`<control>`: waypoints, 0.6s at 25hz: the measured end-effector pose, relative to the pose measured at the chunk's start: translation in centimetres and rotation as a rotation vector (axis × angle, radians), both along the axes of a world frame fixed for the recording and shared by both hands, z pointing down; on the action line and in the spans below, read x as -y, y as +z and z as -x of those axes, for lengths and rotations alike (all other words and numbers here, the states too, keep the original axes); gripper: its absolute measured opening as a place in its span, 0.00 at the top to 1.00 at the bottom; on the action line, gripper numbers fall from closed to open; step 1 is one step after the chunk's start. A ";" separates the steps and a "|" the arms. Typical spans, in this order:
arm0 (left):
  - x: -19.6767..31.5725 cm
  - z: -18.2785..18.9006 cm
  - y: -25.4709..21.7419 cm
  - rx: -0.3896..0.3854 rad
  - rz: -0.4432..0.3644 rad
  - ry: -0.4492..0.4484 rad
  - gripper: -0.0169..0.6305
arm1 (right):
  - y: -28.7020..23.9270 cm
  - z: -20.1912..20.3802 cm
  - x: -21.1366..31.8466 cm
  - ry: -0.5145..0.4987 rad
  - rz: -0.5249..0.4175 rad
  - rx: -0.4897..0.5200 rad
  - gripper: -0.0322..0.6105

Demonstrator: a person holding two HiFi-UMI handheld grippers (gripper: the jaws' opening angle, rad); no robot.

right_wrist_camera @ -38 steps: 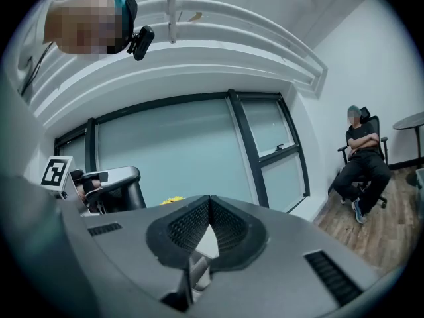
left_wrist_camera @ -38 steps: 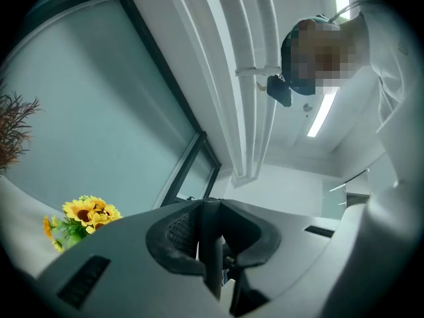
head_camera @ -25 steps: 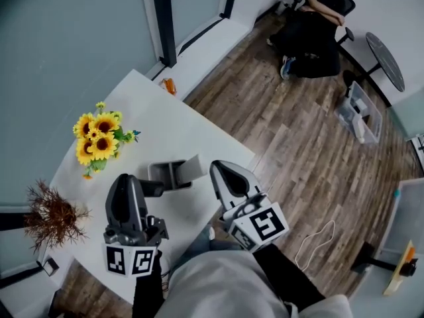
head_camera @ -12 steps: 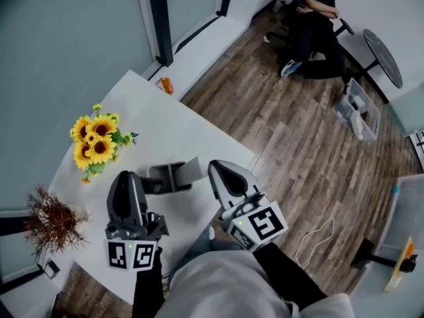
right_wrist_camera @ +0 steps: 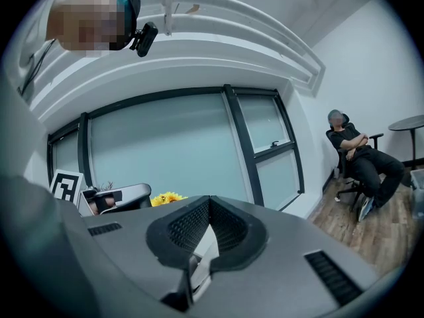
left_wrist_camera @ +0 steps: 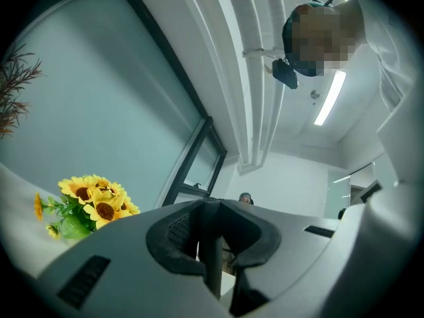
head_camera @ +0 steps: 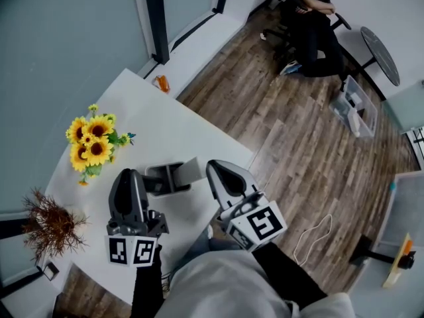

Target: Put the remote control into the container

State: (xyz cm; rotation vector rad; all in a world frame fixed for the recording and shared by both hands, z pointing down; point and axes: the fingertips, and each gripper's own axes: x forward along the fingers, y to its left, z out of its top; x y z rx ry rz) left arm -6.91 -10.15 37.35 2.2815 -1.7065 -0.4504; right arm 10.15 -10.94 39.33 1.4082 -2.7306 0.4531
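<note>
A grey open container (head_camera: 187,171) stands on the white table (head_camera: 159,128) between my two grippers. A dark long thing (head_camera: 154,185) pokes from its left end; it looks like the remote control, but I cannot tell for sure. My left gripper (head_camera: 126,177) hovers just left of the container, jaws shut and empty. My right gripper (head_camera: 216,168) is just right of it, also shut and empty. In the left gripper view the gripper (left_wrist_camera: 209,207) tilts up toward the ceiling. In the right gripper view the gripper (right_wrist_camera: 210,205) points at the window wall.
Sunflowers (head_camera: 93,144) and a dried brown plant (head_camera: 50,220) stand at the table's left. A small orange thing (head_camera: 161,83) lies at its far corner. On the wood floor are a seated person (head_camera: 311,15), a clear plastic box (head_camera: 358,111) and a white cable (head_camera: 311,237).
Both grippers stay where they were beside the container. The head view has drifted a little, so the table and floor sit slightly higher and further left in it.
</note>
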 end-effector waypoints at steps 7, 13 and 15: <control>0.6 -0.2 1.5 0.010 0.024 0.011 0.87 | 0.2 0.2 0.1 -0.002 0.006 -0.008 0.94; 0.5 -0.6 2.5 0.020 0.042 0.030 0.87 | 0.3 0.4 0.0 -0.007 0.008 -0.009 0.94; 0.5 -0.7 2.7 0.027 0.045 0.034 0.87 | 0.4 0.5 -0.1 -0.007 0.008 -0.009 0.94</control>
